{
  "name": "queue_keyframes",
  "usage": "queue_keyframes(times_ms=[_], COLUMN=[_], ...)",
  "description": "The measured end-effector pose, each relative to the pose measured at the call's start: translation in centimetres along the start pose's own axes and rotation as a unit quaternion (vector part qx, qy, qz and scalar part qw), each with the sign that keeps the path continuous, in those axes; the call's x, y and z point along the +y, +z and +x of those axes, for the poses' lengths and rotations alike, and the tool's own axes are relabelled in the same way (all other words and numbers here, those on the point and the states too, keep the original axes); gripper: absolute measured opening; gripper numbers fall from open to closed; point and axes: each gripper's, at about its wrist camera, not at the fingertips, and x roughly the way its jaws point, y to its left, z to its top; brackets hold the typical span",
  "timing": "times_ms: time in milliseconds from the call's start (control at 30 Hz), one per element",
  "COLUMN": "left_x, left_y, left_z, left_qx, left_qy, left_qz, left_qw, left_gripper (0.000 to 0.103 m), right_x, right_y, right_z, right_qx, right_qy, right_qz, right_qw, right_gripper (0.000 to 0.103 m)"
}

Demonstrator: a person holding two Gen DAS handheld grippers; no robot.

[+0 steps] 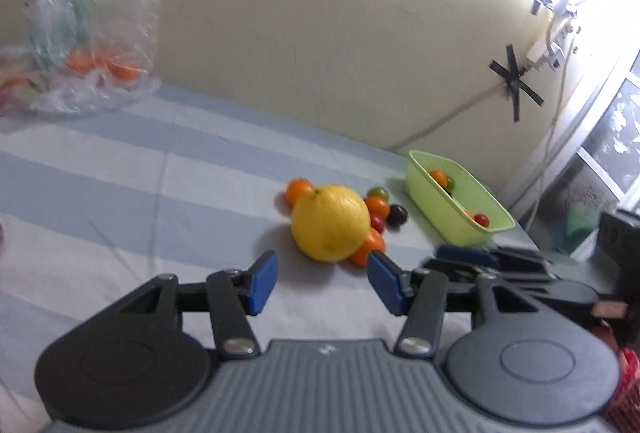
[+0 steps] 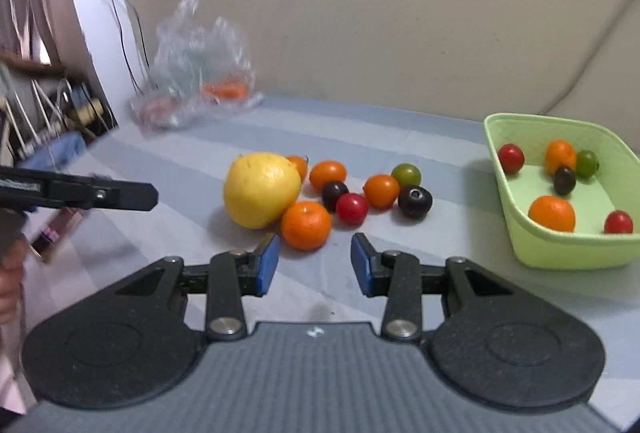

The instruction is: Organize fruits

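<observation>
Plastic bag (image 2: 196, 73) with some orange fruit inside sits far left against the wall, well apart from the work. Next along the striped cloth (image 2: 180, 161) comes the loose pile: a big yellow citrus (image 2: 261, 189), and touching its right side a mandarin (image 2: 306, 225), with cherry tomatoes in red (image 2: 351, 208), dark (image 2: 415, 201), orange (image 2: 381, 191) and green (image 2: 405, 175) clustered just beside it. Far right stands the green basket (image 2: 560, 251), already holding a few small fruits, among them another mandarin and several tomatoes.

The left gripper (image 1: 322, 283) has its jaws apart and empty, lined up on the yellow citrus from near. The right gripper (image 2: 315, 263) is likewise spread and empty, the mandarin just ahead of its fingertips.

Sorting looks partway done: the pile outnumbers what is in the basket. The step in hand seems to be reaching for the next piece. For the right side, that likely means easing forward until the pads straddle the mandarin, closing gently, then carrying it right to the basket without nudging the tomatoes, which would probably roll.
</observation>
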Motion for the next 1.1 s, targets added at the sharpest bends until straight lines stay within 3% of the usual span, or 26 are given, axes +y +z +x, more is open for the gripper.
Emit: queue_keyframes(times_ms=[67,200,300,467,600,733,833,933,1100], left_x=[-0.4,-1.0,-1.5,-0.6,0.4,2.5,4.2,6.1,8.1], left_y=[-0.2,-0.6,-0.7,-0.6,-0.6,-0.2,-0.4,-0.7,-1.2], left_z=[0.6,2.9,5.1,6.9,5.4,3.9,2.7,1.5,-0.2], left_qx=[0.003,0.022,0.039,0.055,0.028,0.004,-0.009,-0.017,-0.035], left_qy=[-0.008,-0.042,-0.041,-0.053,-0.060,-0.068,-0.069,-0.062,-0.045], left_qz=[0.011,0.012,0.021,-0.012,-0.021,-0.055,-0.080,-0.108,-0.141], left_qw=[0.9999,0.9988,0.9982,0.9970,0.9976,0.9961,0.9944,0.9921,0.9884], left_gripper=[0.051,0.049,0.047,0.044,0.048,0.049,0.049,0.049,0.049], right_x=[-0.7,-1.8,-1.8,-2.1,-1.5,0.5,1.3,1.9,3.1], right_y=[0.9,2.6,3.1,3.9,4.9,4.9,4.8,4.6,4.0], right_z=[0.7,1.4,1.9,2.9,3.3,4.5,5.6,6.6,6.9], right_qx=[0.004,-0.001,-0.008,-0.001,0.006,0.014,0.021,0.029,0.032], right_qy=[-0.010,0.012,0.004,0.009,0.065,0.079,0.073,0.064,0.061], right_qz=[0.008,0.040,0.035,0.038,0.042,0.017,0.005,-0.010,-0.021], right_qw=[1.000,0.999,0.999,0.999,0.997,0.997,0.997,0.997,0.997], right_gripper=[0.042,0.042,0.042,0.042,0.043,0.043,0.045,0.063,0.061])
